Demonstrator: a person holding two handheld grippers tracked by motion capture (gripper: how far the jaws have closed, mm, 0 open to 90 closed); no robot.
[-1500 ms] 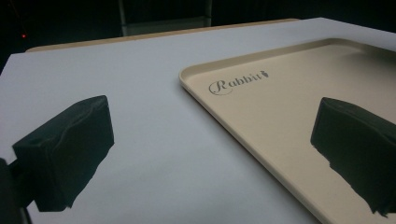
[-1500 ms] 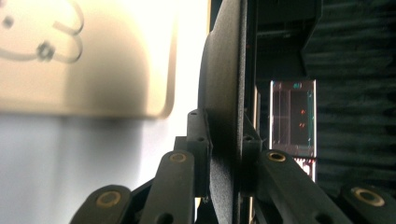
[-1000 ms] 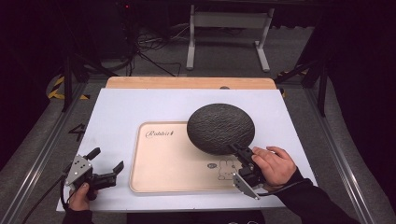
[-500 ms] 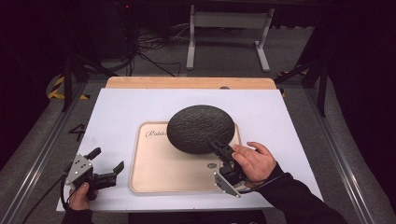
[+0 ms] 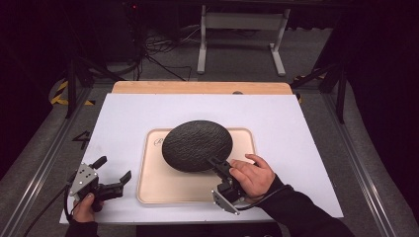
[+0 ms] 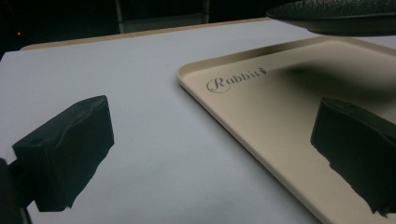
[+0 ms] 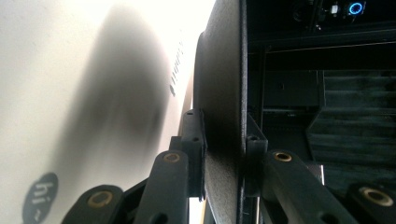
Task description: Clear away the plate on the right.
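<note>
Your right gripper pinches the near rim of a dark, rough-textured round plate, one jaw above the rim and one below it, as the right gripper view shows, where the plate stands edge-on between the jaws because the camera is rolled on its side. The plate hangs roughly level above the beige tray, over the tray's far middle part. It is clear of the surface: in the left gripper view its underside floats above a soft shadow on the tray. The plate stretches away from the claw toward the far side of the table, so all its weight hangs ahead of the grip. Your left gripper rests on the white tabletop just left of the tray, jaws spread and empty, well apart from the plate. The move ahead, probably lowering the plate, belongs to the right hand alone.
</note>
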